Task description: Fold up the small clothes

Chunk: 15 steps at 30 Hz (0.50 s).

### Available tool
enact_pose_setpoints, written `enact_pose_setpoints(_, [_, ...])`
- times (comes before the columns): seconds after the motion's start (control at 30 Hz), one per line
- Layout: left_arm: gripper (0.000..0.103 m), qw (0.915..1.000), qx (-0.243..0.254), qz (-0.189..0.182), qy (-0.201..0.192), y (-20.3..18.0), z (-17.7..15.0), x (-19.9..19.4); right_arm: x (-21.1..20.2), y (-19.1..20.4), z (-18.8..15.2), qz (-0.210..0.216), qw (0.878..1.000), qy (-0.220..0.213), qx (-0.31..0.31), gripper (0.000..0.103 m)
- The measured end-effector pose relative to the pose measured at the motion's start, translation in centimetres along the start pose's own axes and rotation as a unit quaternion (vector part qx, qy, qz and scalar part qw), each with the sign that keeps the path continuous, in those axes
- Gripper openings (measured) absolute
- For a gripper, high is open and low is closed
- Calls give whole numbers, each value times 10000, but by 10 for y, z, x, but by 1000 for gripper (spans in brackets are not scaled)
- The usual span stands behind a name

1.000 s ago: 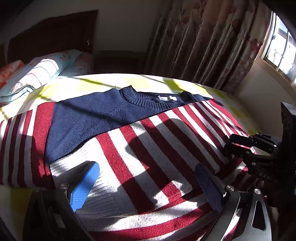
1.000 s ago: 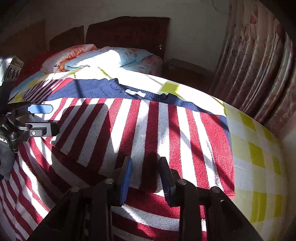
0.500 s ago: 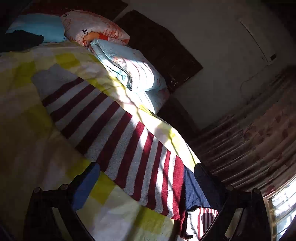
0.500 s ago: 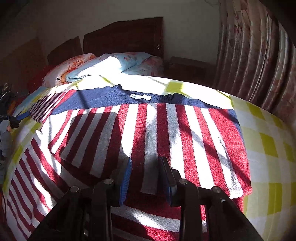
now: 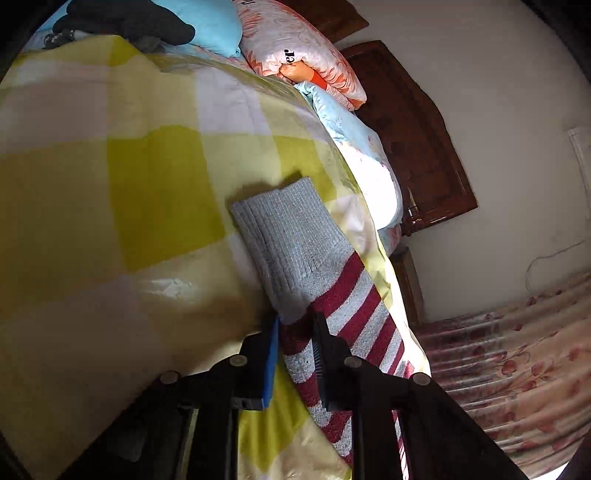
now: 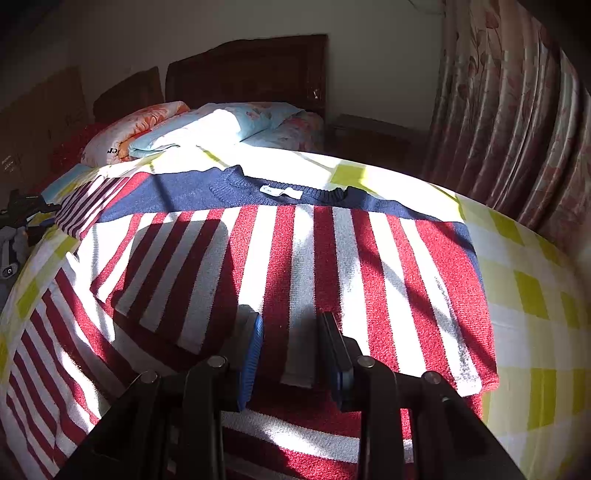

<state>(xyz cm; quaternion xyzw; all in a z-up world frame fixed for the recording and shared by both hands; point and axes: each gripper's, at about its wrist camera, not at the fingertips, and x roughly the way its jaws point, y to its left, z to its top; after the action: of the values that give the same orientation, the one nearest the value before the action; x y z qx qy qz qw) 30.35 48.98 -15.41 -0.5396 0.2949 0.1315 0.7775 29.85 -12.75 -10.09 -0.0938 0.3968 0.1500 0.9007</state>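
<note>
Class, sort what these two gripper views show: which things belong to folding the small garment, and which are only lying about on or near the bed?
Part of the job:
- striped sweater
- its sleeve, with the grey cuff
- left gripper, jaws either side of the sleeve
- right gripper, over the sweater

Lying about:
- pillows
- checked bedsheet
- dark clothing
- curtain
- headboard

A bed (image 6: 535, 295) carried everything, its yellow-and-white checked cover spread flat. A striped sweater (image 6: 332, 266) in red, white and navy lay directly on it, one sleeve (image 5: 325, 288) stretched out across the checks with its grey cuff lying flat. Near the dark wooden headboard (image 6: 255, 70) sat a floral pillow (image 6: 125, 136) beside a pale blue pillow (image 6: 236, 125).
</note>
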Motion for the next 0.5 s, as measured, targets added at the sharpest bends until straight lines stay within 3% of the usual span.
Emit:
enact_pose_setpoints(0.1, [103,9995,151,-50,-286,-14,-10,-14,0,1,0,-28,10000,0,-26,32])
enact_pose_setpoints(0.17, [103,9970,515,-304,-500,-39,-30,-32,0,1,0,-33,10000,0,-32,32])
enact_pose_setpoints(0.27, [103,9807,1650,-880,-565,-110,-84,-60,0,1,0,-33,10000,-4,-30,32])
enact_pose_setpoints(0.33, [103,9544,2618,-1375,-398,-164,-138,-75,-1,0,0,-44,10000,-11,-24,31])
enact_pose_setpoints(0.43, [103,9042,3739,-2062,115,-220,-226,-91,-5,-4,0,-148,9998,-126,109,30])
enact_pose_setpoints(0.5, [103,8697,4355,-2255,553,-242,-286,-86,-15,-14,-2,-250,9983,-358,380,30])
